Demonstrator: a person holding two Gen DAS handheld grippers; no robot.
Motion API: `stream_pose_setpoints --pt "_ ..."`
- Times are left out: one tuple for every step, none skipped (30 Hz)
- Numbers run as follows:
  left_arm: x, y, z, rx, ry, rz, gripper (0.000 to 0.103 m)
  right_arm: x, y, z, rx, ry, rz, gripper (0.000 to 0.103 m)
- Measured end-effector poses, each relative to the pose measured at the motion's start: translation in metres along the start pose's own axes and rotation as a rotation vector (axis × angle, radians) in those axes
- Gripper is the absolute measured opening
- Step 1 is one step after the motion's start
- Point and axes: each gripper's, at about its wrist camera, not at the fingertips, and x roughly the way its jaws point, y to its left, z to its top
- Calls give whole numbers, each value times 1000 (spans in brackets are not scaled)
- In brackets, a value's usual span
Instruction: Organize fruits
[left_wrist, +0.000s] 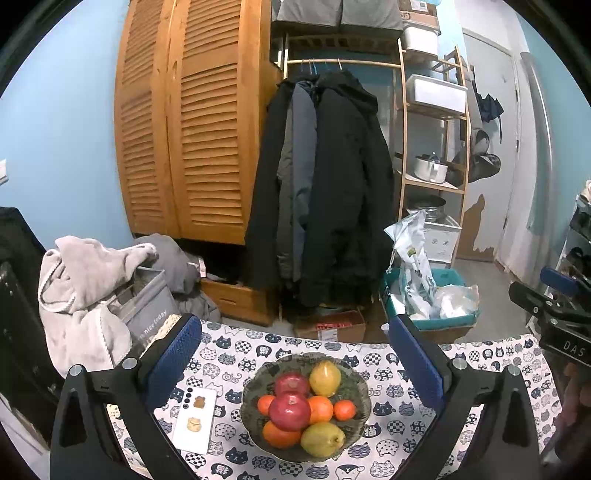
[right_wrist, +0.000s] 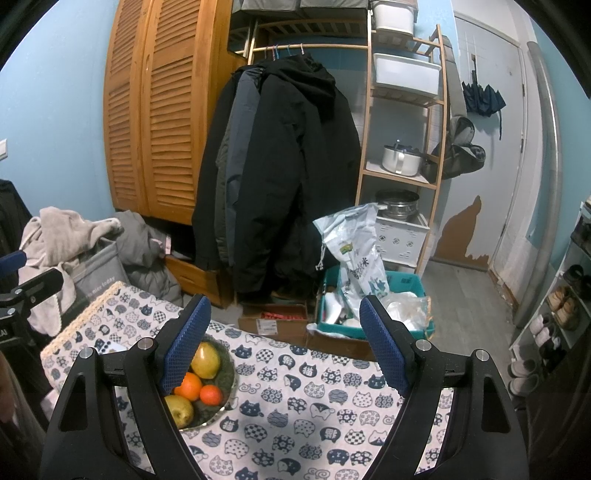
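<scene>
A dark patterned bowl (left_wrist: 360, 384) rests on the cat-print tablecloth, holding two red pomegranates (left_wrist: 289, 411), two yellow pears (left_wrist: 325, 378) and several oranges (left_wrist: 320, 409). My left gripper (left_wrist: 293, 334) hovers open above and just behind the bowl, empty. In the right wrist view the bowl (right_wrist: 226, 376) lies at the lower left, partly hidden by the left finger (right_wrist: 184, 349); a pear (right_wrist: 205, 360) and two oranges (right_wrist: 190, 386) show. My right gripper (right_wrist: 284, 325) is open, empty, to the right of the bowl.
A white phone (left_wrist: 195, 419) lies left of the bowl. The tablecloth (right_wrist: 314, 398) spreads bare to the right. Beyond the table edge stand a cardboard box (left_wrist: 330, 326), a teal bin (right_wrist: 373, 314), hanging coats (left_wrist: 325, 192) and a laundry pile (left_wrist: 85, 291).
</scene>
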Motion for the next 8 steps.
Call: stream_pose_setpoints --pt "-1 0 0 -1 0 -1 102 0 0 0 -1 0 0 82" --pt "-1 0 0 0 -1 -3 102 -1 0 0 -1 0 -1 82" --pt "-1 0 0 0 -3 -2 102 0 0 0 -2 0 -1 82" --pt "-2 0 0 0 -3 -1 102 0 0 0 -1 0 0 82" --pt "-1 1 0 -3 -2 1 102 0 0 0 -2 0 0 82" --pt "-1 1 0 -5 -1 1 102 0 0 0 -2 0 0 82" --pt "-1 1 0 -8 1 1 102 0 0 0 -2 0 0 82" --pt "-1 2 0 -10 1 1 102 0 0 0 -2 0 0 82"
